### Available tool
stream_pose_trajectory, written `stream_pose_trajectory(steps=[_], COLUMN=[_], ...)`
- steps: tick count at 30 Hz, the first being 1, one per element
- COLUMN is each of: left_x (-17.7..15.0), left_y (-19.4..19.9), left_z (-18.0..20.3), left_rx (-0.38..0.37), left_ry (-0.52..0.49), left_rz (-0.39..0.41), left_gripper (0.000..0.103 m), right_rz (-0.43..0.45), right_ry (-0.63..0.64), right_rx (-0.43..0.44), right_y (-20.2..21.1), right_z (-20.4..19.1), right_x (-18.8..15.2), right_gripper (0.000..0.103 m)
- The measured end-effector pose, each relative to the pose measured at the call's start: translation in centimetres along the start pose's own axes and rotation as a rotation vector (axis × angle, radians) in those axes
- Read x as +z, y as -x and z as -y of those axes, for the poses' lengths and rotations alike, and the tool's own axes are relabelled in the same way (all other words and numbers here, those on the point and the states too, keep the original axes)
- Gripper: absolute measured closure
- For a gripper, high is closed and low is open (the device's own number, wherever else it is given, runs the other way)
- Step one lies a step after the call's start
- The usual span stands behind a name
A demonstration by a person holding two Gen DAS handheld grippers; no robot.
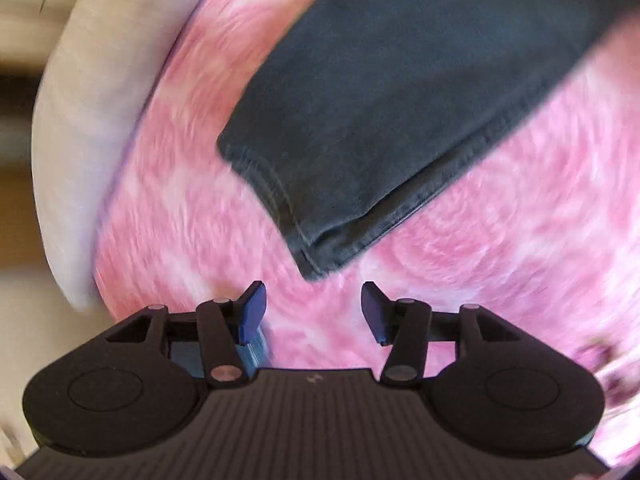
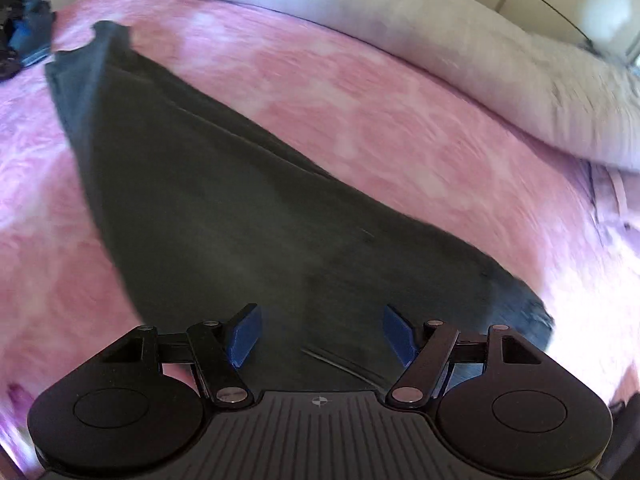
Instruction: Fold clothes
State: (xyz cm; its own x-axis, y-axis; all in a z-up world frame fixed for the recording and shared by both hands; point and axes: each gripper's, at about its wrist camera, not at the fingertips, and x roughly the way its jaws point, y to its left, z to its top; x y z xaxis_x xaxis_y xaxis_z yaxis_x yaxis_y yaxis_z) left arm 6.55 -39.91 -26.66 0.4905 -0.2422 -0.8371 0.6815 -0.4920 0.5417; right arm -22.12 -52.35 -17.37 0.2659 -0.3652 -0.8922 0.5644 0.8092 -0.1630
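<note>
Already partly folded, the dark garment (image 1: 372,116) lies on the pink bedspread (image 1: 180,208) just ahead of the empty, spread left gripper (image 1: 313,308) and beneath the equally open right gripper (image 2: 322,334), further folds apparently remaining.

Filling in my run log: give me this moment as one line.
left gripper: open, empty | right gripper: open, empty | dark garment: flat on pink bedspread, part-folded | frames blurred

Both views motion-blurred. Dark grey folded cotton garment (image 1: 360,120) cut off at two o'clock; dark blue-black heap (image 2: 20,36) at ten o'clock unidentifiable.
</note>
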Motion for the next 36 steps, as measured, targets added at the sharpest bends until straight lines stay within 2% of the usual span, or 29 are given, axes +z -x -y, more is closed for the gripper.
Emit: stream_pose_trajectory(steps=[2,4,8,10,11,12,13,16,20,22,24,26,29,31,33,35,36], left_x=[-0.5,-1.0,-1.7,-2.3,-2.7,-3.1,-3.5,-4.8,-6.1,-6.1,-6.3,-6.7,-6.8,-5.2,-2.1,1.4,2.7], left_y=[-1.7,-3.9,-7.5,-8.7,-8.9,-9.0,-8.7,-5.8,-4.5,-5.3,-5.9,-5.2,-3.4,-1.8,-0.9,-1.5,-2.2], left_z=[1.9,3.3,4.1,4.4,4.5,4.5,4.0,1.1,1.7,2.6,3.0,2.0,-0.7,-2.7,-4.7,-6.3,-7.0], left_rx=[0.062,0.133,0.216,0.242,0.25,0.253,0.25,0.225,0.112,0.046,0.014,-0.033,-0.122,-0.165,-0.173,-0.185,-0.196], left_ry=[-0.148,-0.281,-0.41,-0.473,-0.502,-0.526,-0.513,-0.356,-0.325,-0.329,-0.356,-0.348,-0.27,-0.175,-0.096,-0.046,-0.037], left_rz=[0.065,0.127,0.222,0.264,0.278,0.285,0.301,0.318,0.279,0.246,0.217,0.194,0.177,0.199,0.241,0.277,0.287], left_gripper=[0.064,0.066,0.066,0.07,0.091,0.1,0.101,0.101,0.101,0.094,0.081,0.069,0.069,0.068,0.062,0.061,0.061], right_rz=[0.002,-0.007,-0.046,-0.068,-0.08,-0.09,-0.098,-0.096,-0.094,-0.102,-0.093,-0.08,-0.06,-0.047,-0.033,-0.053,-0.067], right_ry=[0.008,0.017,-0.014,-0.026,-0.028,-0.028,-0.027,-0.005,0.009,-0.008,0.017,0.053,0.108,0.145,0.181,0.243,0.278], right_rx=[-0.008,-0.029,-0.081,-0.093,-0.098,-0.1,-0.1,-0.091,-0.072,-0.048,-0.029,-0.011,0.016,0.034,0.052,0.064,0.07], right_y=[0.1,0.0,-1.0,-2.0,-2.4,-2.7,-3.0,-3.7,-4.9,-5.9,-6.6,-7.2,-8.1,-8.7,-9.3,-10.6,-11.2], right_z=[-2.5,-4.8,-8.4,-9.9,-10.8,-11.6,-12.3,-13.8,-14.8,-14.8,-14.2,-13.4,-12.3,-11.5,-10.7,-9.8,-9.3], right_x=[1.2,2.5,4.7,5.6,6.1,6.5,6.9,8.1,9.2,9.8,10.5,11.2,12.1,12.8,13.5,13.8,13.9], right_gripper=[0.033,0.033,0.033,0.033,0.033,0.033,0.033,0.033,0.033,0.033,0.033,0.033,0.033,0.033,0.033,0.034,0.038])
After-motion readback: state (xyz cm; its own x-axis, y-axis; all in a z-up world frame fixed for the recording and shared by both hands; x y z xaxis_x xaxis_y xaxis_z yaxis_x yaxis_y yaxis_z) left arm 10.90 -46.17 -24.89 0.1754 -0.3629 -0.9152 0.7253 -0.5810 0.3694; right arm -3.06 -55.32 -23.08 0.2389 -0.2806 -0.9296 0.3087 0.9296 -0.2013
